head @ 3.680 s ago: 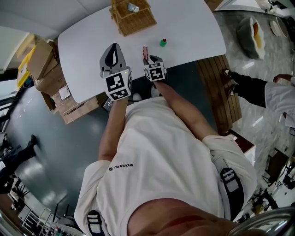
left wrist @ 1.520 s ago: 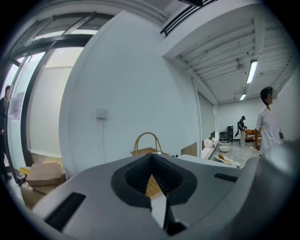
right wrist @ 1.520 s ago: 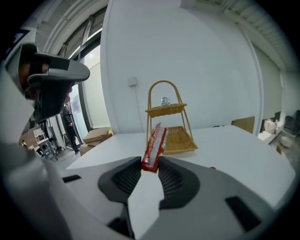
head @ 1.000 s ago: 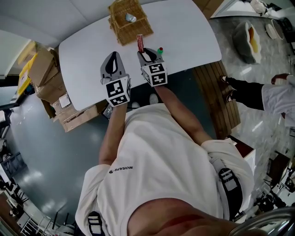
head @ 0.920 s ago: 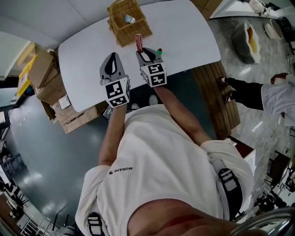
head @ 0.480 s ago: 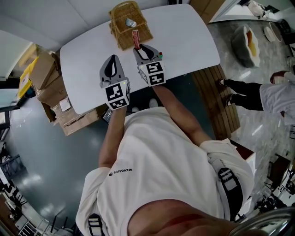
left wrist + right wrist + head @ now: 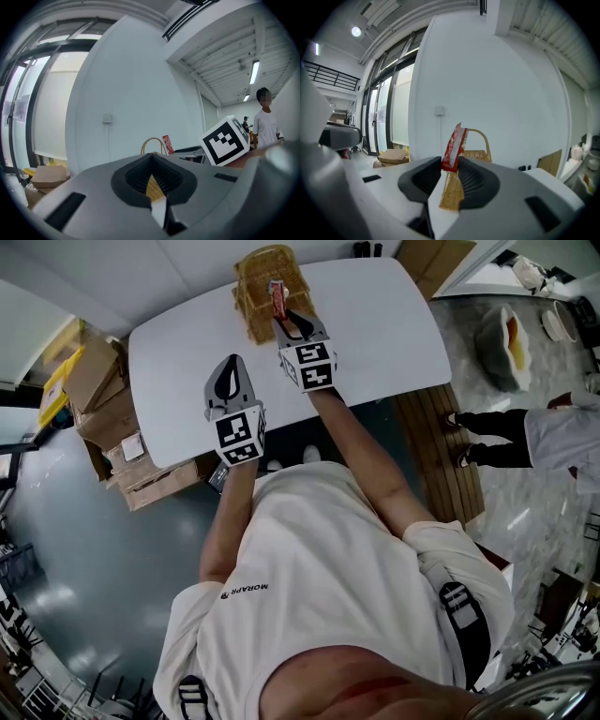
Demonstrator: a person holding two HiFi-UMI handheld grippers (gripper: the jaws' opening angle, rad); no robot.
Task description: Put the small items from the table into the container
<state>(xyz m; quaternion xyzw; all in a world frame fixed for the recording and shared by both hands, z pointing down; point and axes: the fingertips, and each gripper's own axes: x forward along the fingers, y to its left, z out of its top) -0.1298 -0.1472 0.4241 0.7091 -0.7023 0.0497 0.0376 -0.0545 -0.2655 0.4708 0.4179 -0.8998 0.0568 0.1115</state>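
A wicker basket (image 7: 253, 277) with a hoop handle stands at the far edge of the white table (image 7: 384, 324). My right gripper (image 7: 285, 319) is shut on a red snack packet (image 7: 277, 296), which stands upright between the jaws over the basket's near rim. The right gripper view shows the packet (image 7: 453, 145) pinched in my right gripper (image 7: 449, 173), with the basket (image 7: 480, 152) just behind. My left gripper (image 7: 230, 362) hangs over the table's near left part, shut and empty. In the left gripper view its jaws (image 7: 152, 180) meet, and the basket handle (image 7: 152, 142) and packet (image 7: 168, 144) show ahead.
Cardboard boxes (image 7: 89, 371) are stacked on the floor left of the table. A wooden floor strip (image 7: 431, 399) runs along its right side, and a person (image 7: 562, 432) stands beyond it. The right gripper's marker cube (image 7: 226, 140) fills the right of the left gripper view.
My right gripper has risen and moved away from me with the red packet, from the table's middle to above the basket. The left gripper has stayed in place.
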